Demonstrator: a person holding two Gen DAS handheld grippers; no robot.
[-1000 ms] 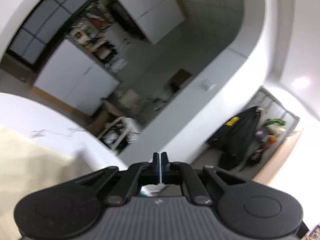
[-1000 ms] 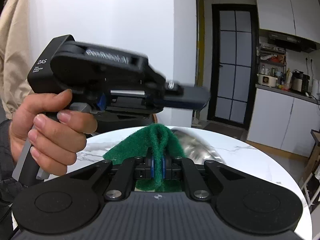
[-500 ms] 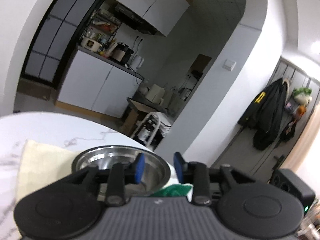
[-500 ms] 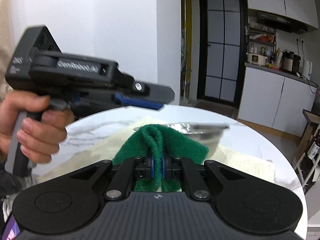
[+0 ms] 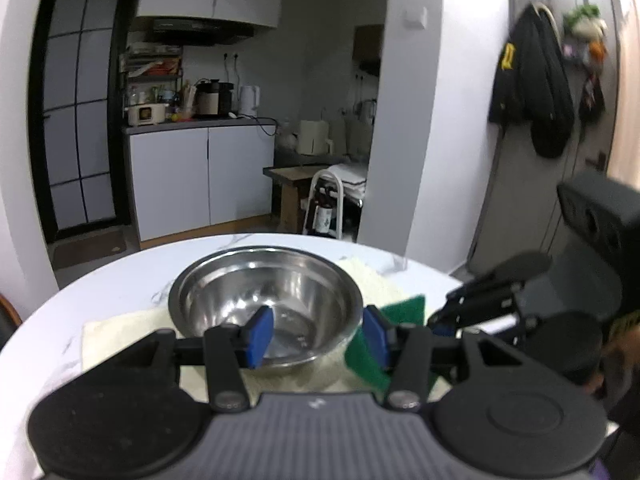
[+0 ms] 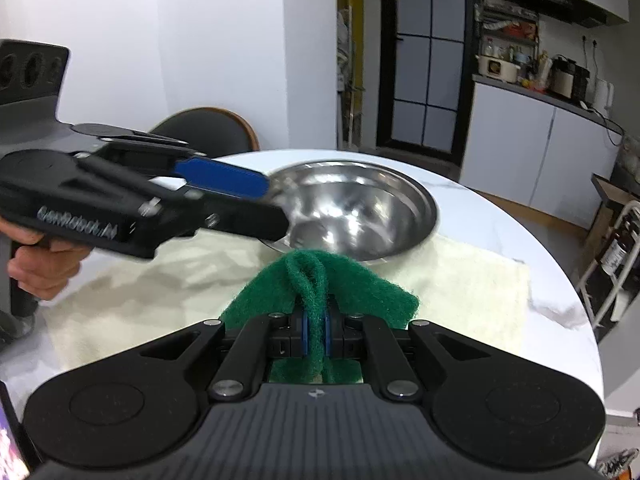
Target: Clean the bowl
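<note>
Since the earlier frame, the left gripper [image 5: 316,336] has been swung from the room down to the table, and its jaws, then shut, are now opening; the near rim of the steel bowl [image 5: 266,300] is seen between the blue pads [image 5: 260,334], not yet pressed. The right gripper [image 6: 315,334] is clamped on a folded green scouring pad [image 6: 320,280], held just short of the bowl's near wall.

Bowl sits on a cream cloth [image 6: 460,280] spread over a round marble table [image 6: 520,216].

Step judged: bowl to be steadied before scrubbing. One pad is best passed inside the rim and one outside, then closed firmly, since polished steel may slip.

Room: table edge lies close behind the bowl. Both grippers crowd the same near side, so the scouring pad is best brought in over the free part of the rim.
</note>
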